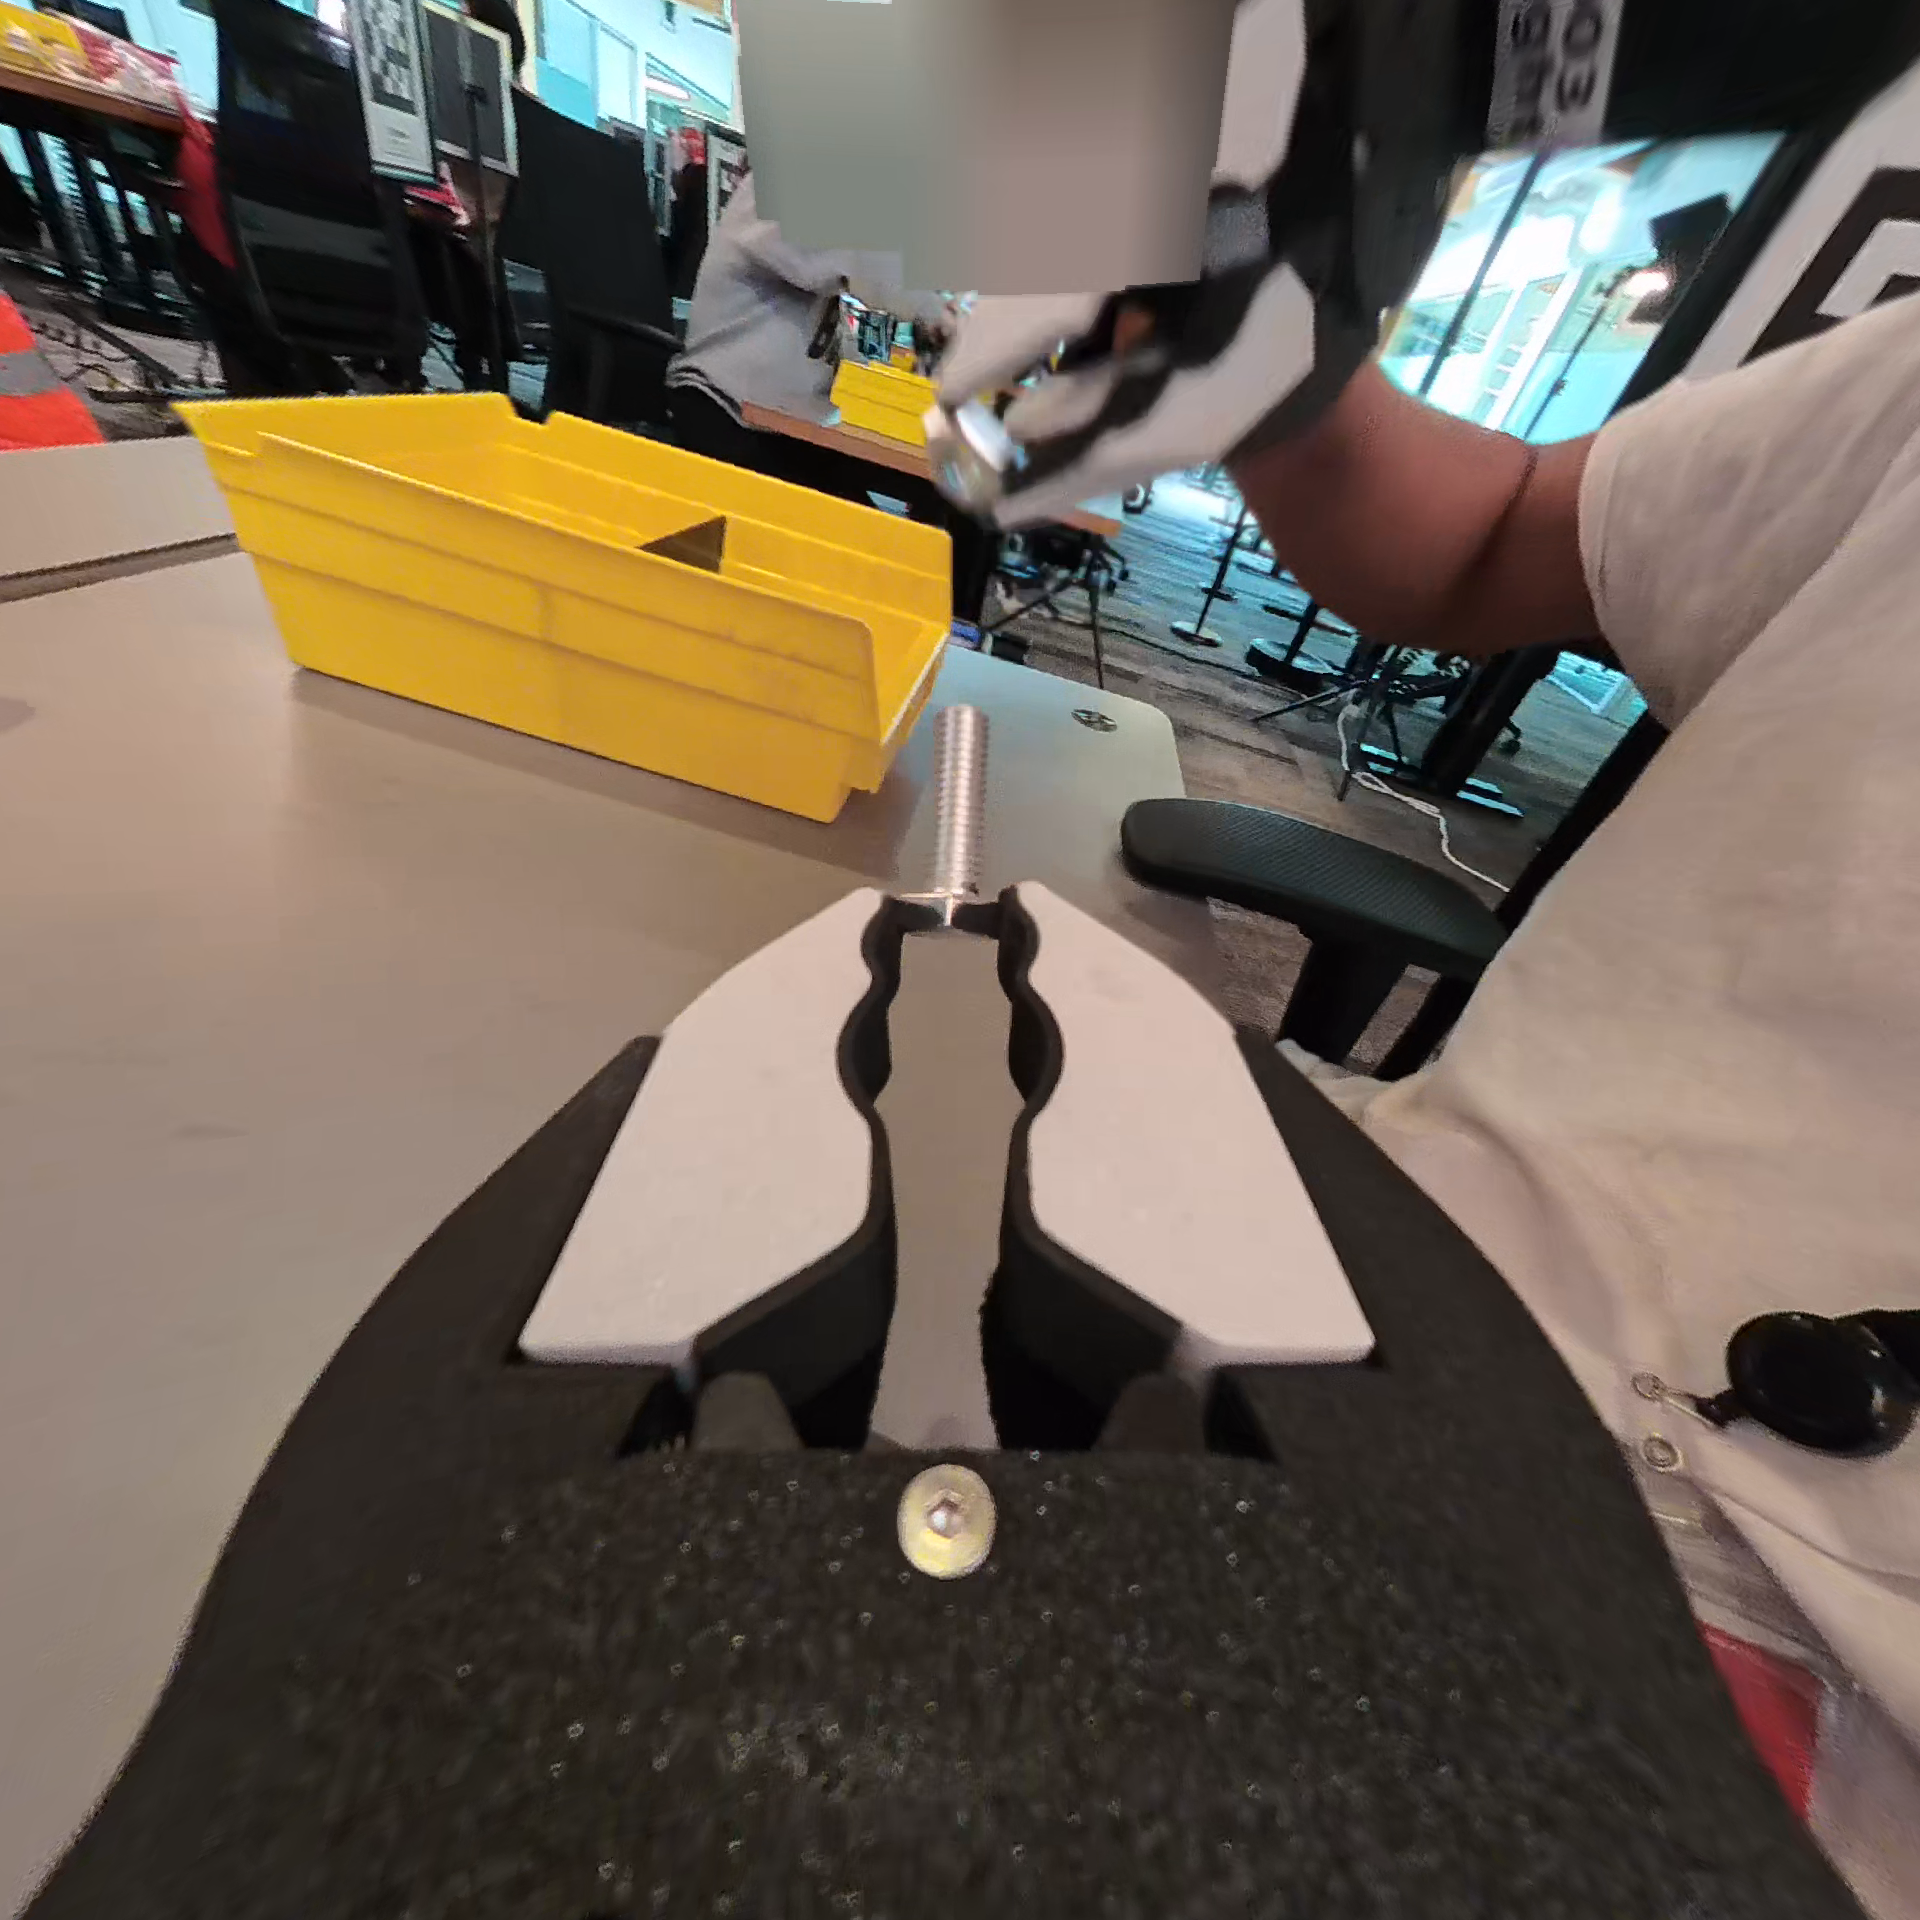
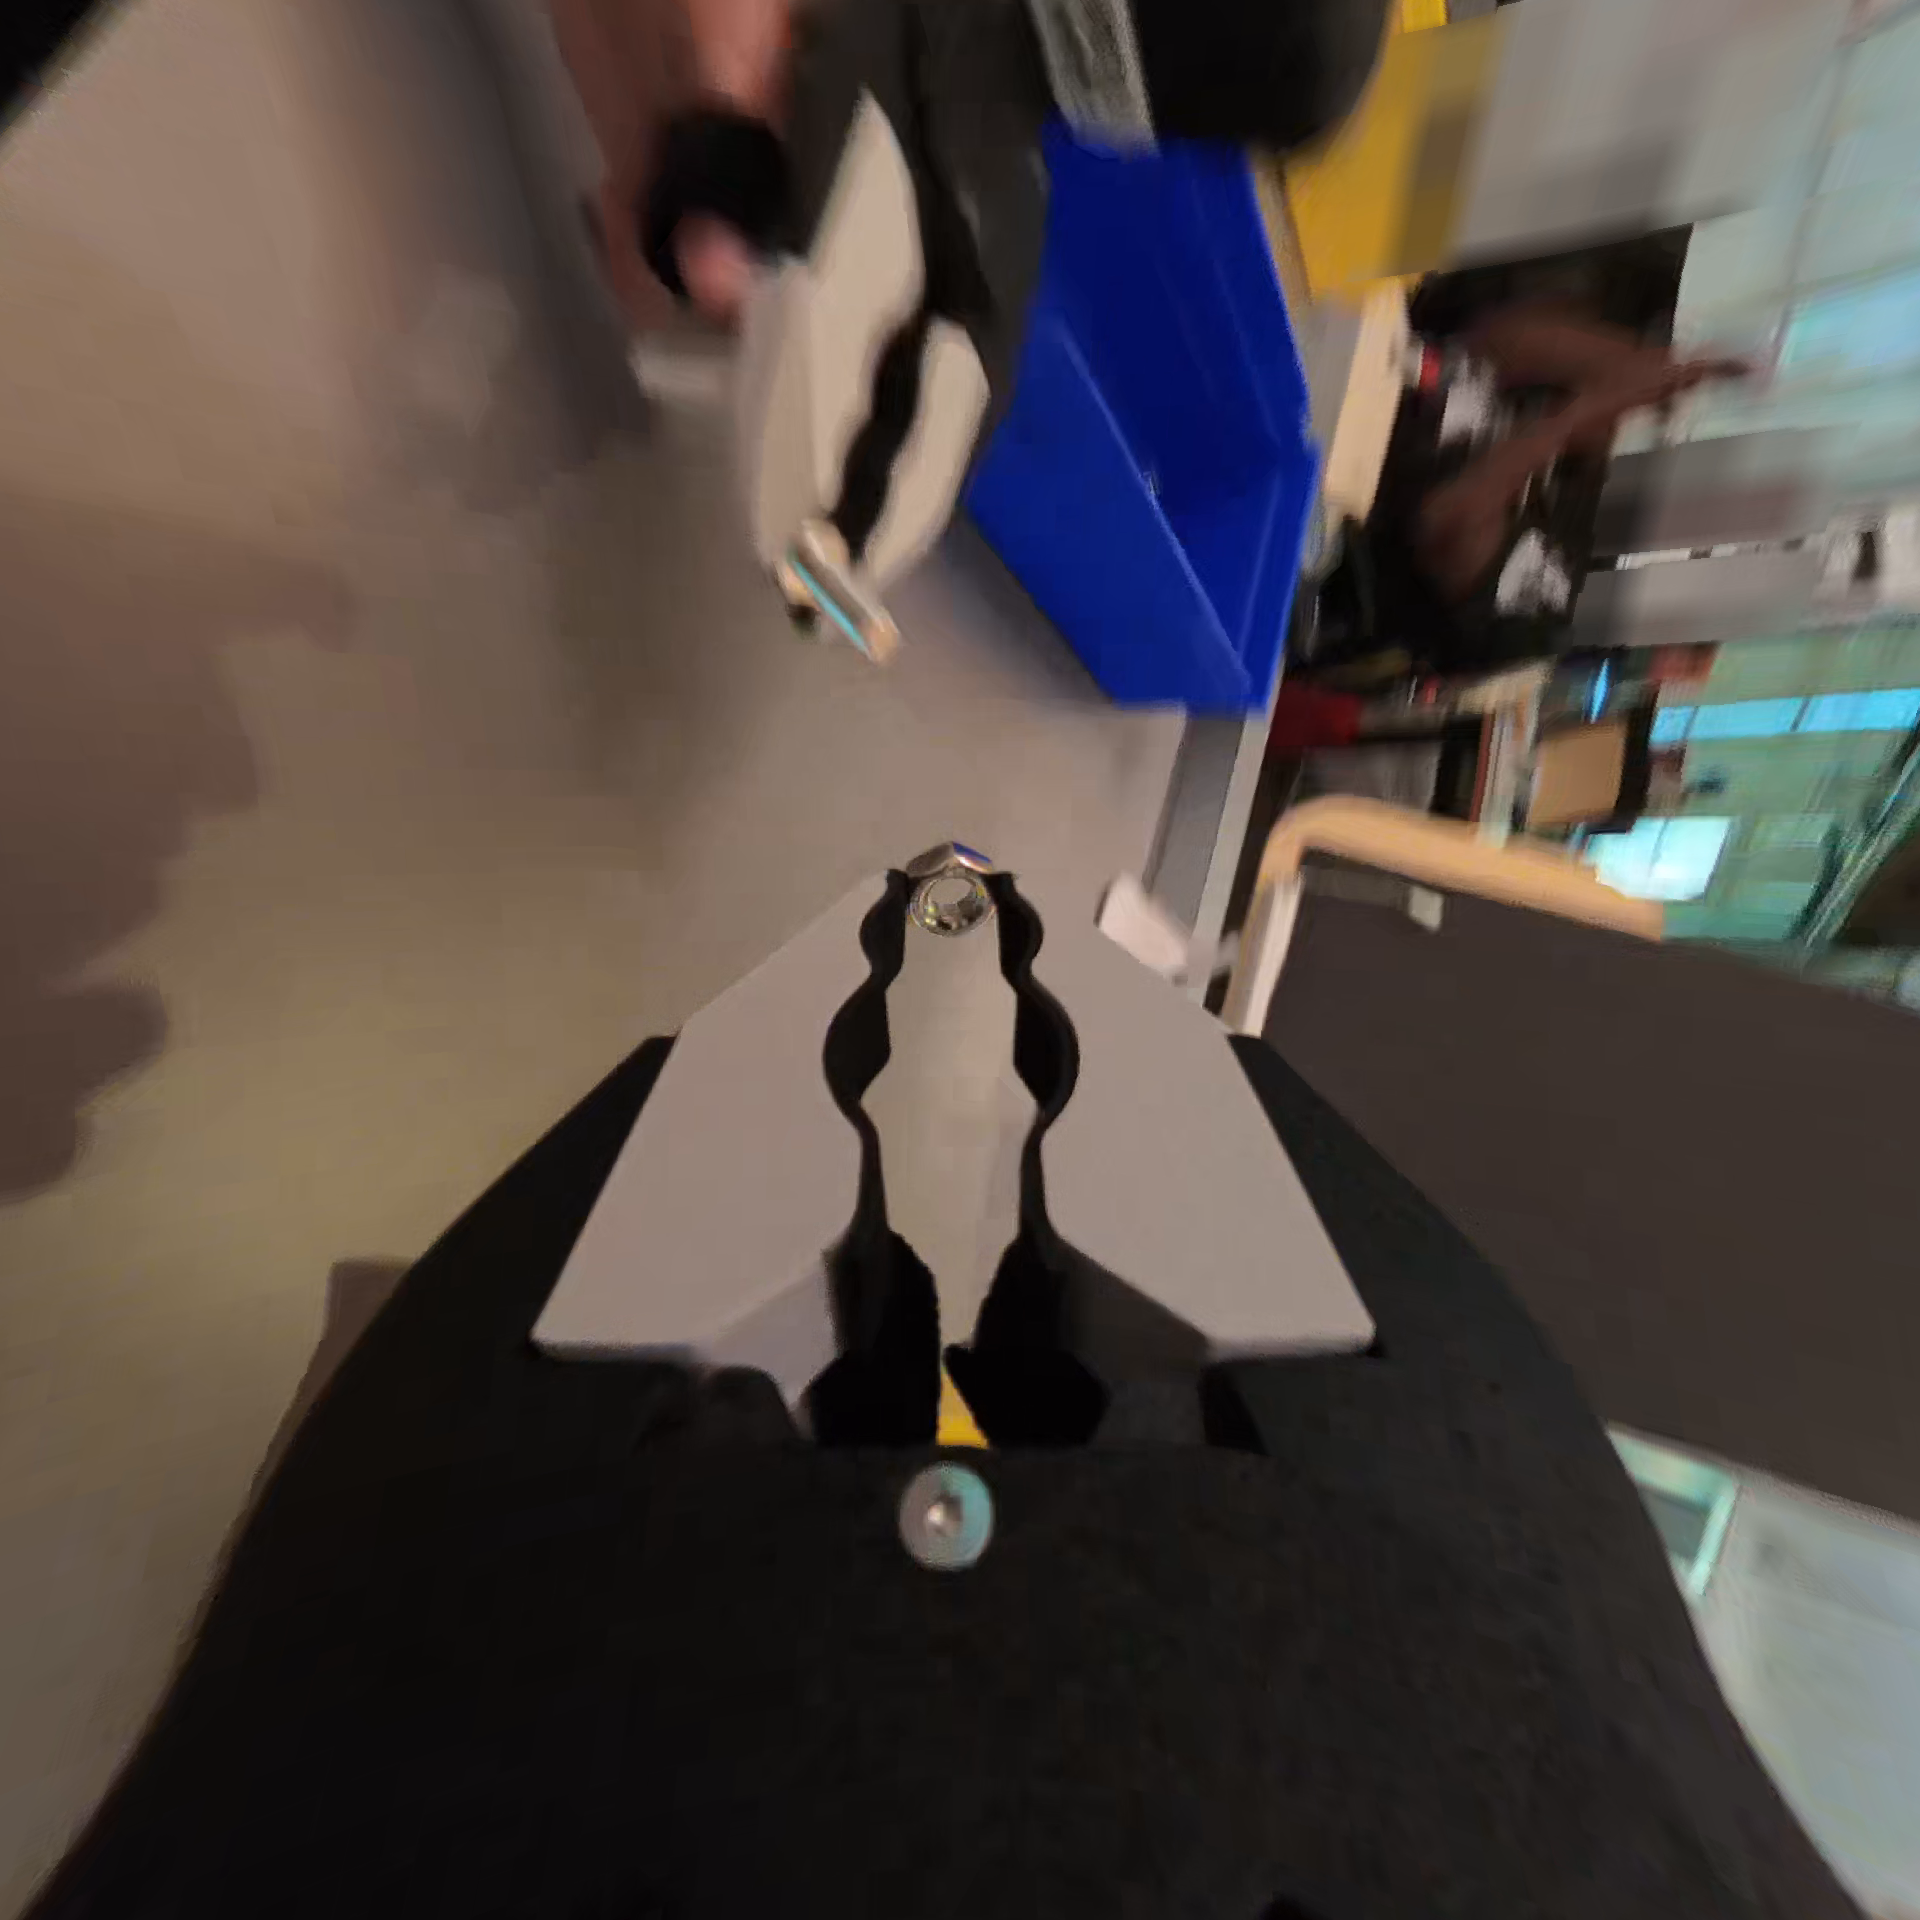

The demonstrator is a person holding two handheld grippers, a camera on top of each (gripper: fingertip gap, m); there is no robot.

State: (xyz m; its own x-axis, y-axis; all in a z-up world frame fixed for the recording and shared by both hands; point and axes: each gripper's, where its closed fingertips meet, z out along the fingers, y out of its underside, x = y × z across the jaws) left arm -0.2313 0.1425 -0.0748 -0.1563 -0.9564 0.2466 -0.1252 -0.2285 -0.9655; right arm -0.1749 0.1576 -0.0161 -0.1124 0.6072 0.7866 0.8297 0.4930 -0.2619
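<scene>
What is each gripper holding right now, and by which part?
Left gripper: silver bolt, by its head. Right gripper: silver nut, by its sides.

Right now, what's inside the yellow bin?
Inside the yellow bin only yellow walls and a divider show. Its floor is hidden behind the near wall, so any contents cannot be seen.

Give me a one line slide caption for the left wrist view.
Left gripper grips a silver bolt by its head above the table, beside a yellow bin.
</scene>
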